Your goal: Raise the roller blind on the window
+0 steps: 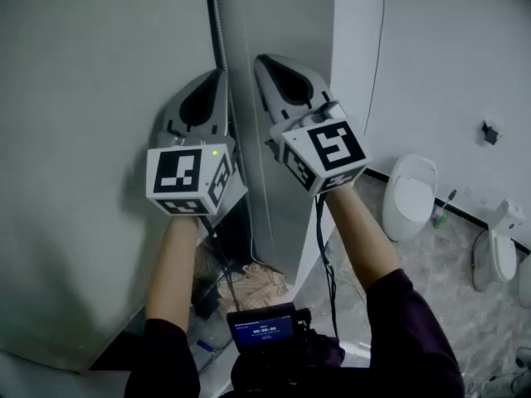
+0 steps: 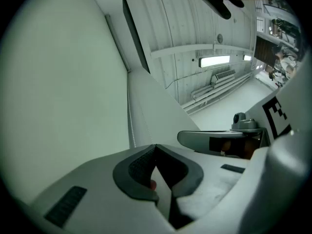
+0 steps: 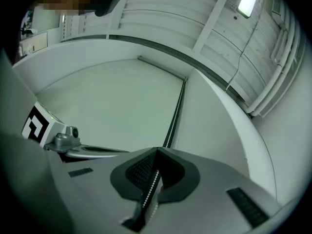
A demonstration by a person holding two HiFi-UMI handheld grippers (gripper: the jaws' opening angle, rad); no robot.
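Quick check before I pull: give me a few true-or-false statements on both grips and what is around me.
1. The right gripper is shut on the bead chain. True.
2. The left gripper has its jaws wide open. False: they are together.
3. The two grippers are far apart. False: they are raised side by side.
4. A white toilet stands on the floor at the right. True.

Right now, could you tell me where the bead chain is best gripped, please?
Grip the bead chain on its straight run beside the blind, coming from in front, fingers either side. It is thin and taut, so it seats between them; the right gripper is shut on it so.
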